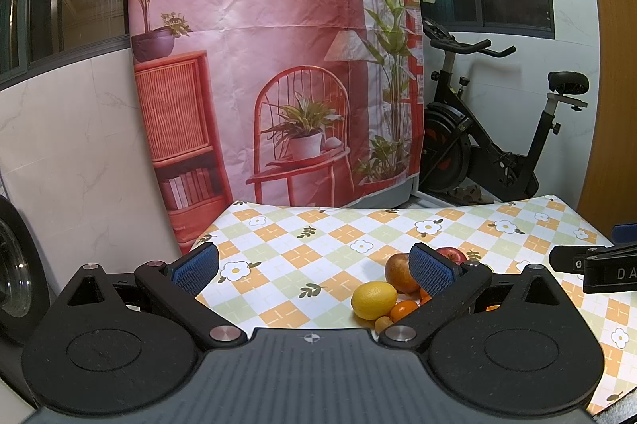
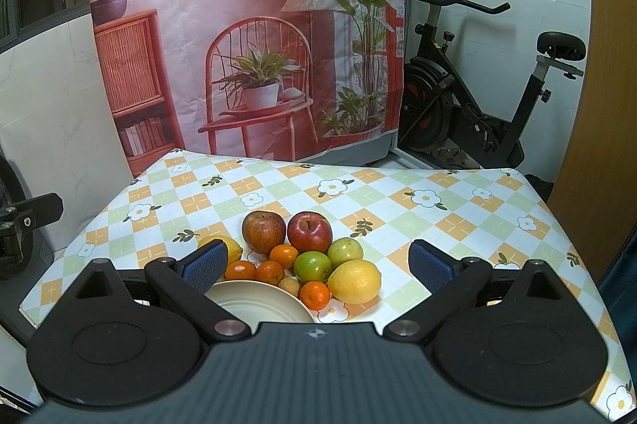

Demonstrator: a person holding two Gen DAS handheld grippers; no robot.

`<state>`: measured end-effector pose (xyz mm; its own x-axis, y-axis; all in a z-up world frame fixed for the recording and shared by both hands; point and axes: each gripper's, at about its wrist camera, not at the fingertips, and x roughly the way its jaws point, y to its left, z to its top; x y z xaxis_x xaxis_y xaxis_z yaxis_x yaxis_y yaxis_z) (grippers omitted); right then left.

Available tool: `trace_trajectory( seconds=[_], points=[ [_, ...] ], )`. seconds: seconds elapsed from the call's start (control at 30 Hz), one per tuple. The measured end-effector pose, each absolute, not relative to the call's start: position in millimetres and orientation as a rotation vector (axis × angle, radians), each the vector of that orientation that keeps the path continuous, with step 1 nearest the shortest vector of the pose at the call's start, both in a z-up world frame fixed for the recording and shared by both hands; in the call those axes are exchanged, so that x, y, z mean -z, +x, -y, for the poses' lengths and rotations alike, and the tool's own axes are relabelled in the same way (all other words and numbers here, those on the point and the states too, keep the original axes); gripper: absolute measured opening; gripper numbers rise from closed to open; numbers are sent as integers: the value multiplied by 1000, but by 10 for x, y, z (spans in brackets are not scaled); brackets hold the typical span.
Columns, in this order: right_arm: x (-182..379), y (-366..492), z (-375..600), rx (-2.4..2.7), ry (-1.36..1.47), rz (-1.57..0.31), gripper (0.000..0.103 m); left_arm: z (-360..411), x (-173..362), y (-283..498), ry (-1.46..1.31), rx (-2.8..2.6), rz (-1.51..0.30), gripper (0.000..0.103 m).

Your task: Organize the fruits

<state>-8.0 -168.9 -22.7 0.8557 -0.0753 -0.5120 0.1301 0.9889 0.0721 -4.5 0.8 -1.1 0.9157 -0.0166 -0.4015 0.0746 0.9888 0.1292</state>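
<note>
White letters "DA" on the right gripper [image 1: 597, 266] beside fruit [image 1: 398, 288].

Room behind the worktop
A printed pink backdrop [image 2: 247, 38] of painted furniture and plants hangs at the far side; a black exercise bike [image 2: 477, 97] stands far right, beside a wooden door [image 2: 597, 105].

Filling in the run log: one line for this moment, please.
stage: start | left gripper: open, empty | right gripper: open, empty | fruit: on table beside plate | plate: empty
</note>
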Motion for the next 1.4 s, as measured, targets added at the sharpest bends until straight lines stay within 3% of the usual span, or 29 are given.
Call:
trace_trajectory(
  seconds=[1.0,1.4],
  points=[
    [315,1,1849,89,153,-547,99,-81,75,132,112,-18,-455,103],
    [515,201,2192,124,128,-574,103,-142,151,309,126,-18,-441,97]
  ],
)
